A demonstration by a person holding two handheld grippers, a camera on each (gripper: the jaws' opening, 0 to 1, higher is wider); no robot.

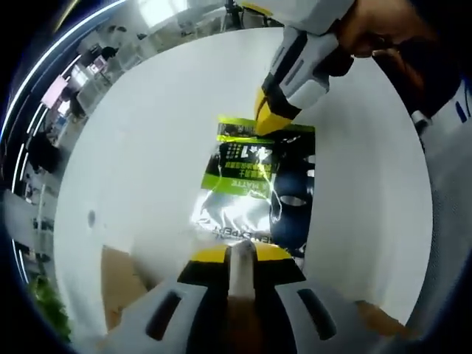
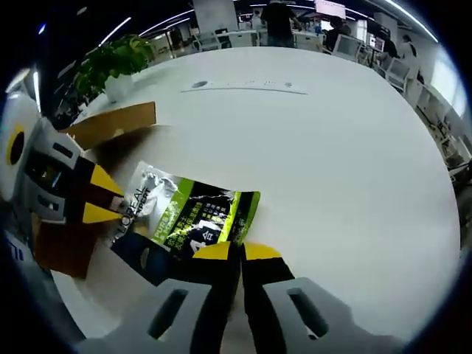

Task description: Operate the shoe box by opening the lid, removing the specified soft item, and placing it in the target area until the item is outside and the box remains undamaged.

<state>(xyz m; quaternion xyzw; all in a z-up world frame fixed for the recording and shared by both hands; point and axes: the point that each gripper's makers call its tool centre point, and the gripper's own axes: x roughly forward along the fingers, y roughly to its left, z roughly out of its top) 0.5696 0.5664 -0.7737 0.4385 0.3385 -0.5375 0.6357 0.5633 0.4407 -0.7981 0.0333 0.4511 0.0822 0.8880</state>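
1. Your left gripper (image 1: 230, 254) has its yellow-tipped jaws pinched onto the silver end of the sachet (image 1: 254, 184)
2. The sachet, green, silver and black, is out of the shoe box (image 2: 110, 125) and spans between both tools over the white tabletop (image 2: 332, 147); whether it rests on it, I cannot tell
3. Your right gripper (image 2: 240, 254) is closed on the green end
4. You look to be at the placing step; next, lower the sachet flat and release both ends
5. The cardboard box sits near the tabletop's edge beside a potted plant (image 2: 110, 66); behind is an open office with desks and ceiling strip lights
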